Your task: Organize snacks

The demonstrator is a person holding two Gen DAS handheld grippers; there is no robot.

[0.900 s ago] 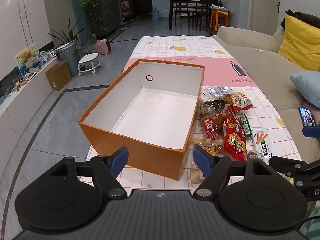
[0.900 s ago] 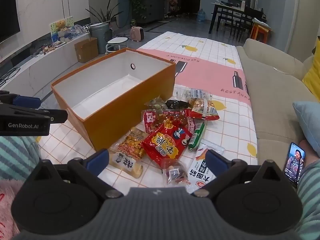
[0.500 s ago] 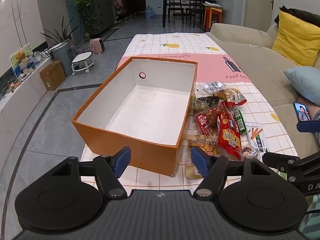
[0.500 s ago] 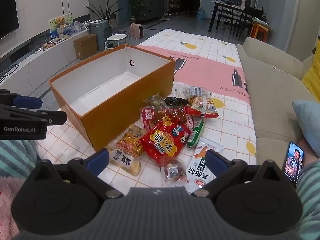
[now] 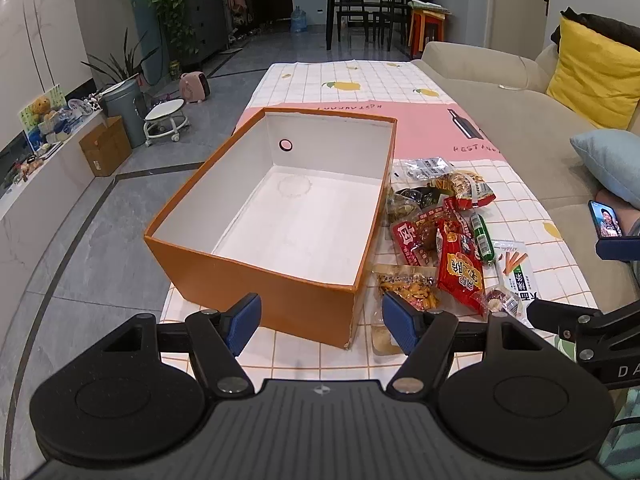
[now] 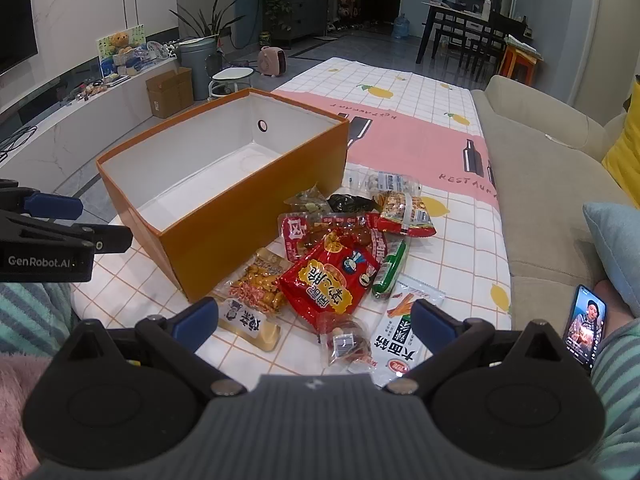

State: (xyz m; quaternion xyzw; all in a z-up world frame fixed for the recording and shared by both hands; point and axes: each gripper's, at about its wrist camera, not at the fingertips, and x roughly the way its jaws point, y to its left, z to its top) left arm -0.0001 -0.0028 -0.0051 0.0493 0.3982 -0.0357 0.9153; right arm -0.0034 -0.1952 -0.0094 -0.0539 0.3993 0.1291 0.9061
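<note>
Orange box (image 5: 256,280) sits beside the snack pile (image 6: 340,264) on the table (image 5: 360,84). Left gripper (image 5: 321,322) and right gripper (image 6: 314,322) both hover with jaws spread wide, holding nothing.

Home living room: sofa (image 5: 500,92), houseplants (image 5: 172,4)
</note>
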